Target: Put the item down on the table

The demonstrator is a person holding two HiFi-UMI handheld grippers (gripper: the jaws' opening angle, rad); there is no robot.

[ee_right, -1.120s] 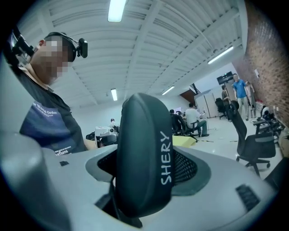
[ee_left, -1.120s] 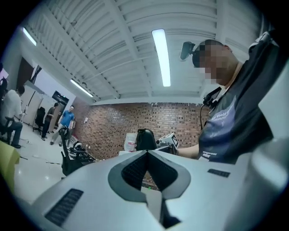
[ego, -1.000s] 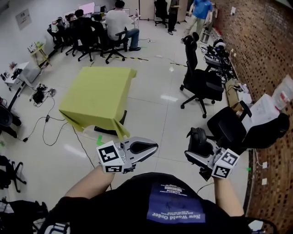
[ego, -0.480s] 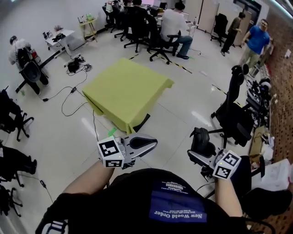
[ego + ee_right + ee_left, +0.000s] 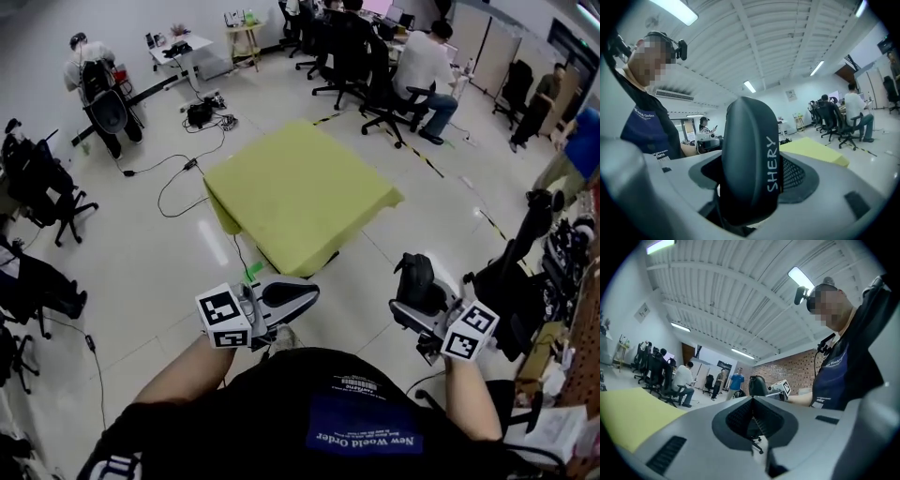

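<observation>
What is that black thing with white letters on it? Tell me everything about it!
It is a smooth, dark, rounded case with white letters SHERY up its side, maybe hard plastic. It sticks out from between the right gripper's fingers, which pinch it. It is held in the air near the person's body, not yet on the yellow table.

Dark SHERY case [image 5: 749,164] — upright, gripped, off yellow table [image 5: 300,187]
</observation>
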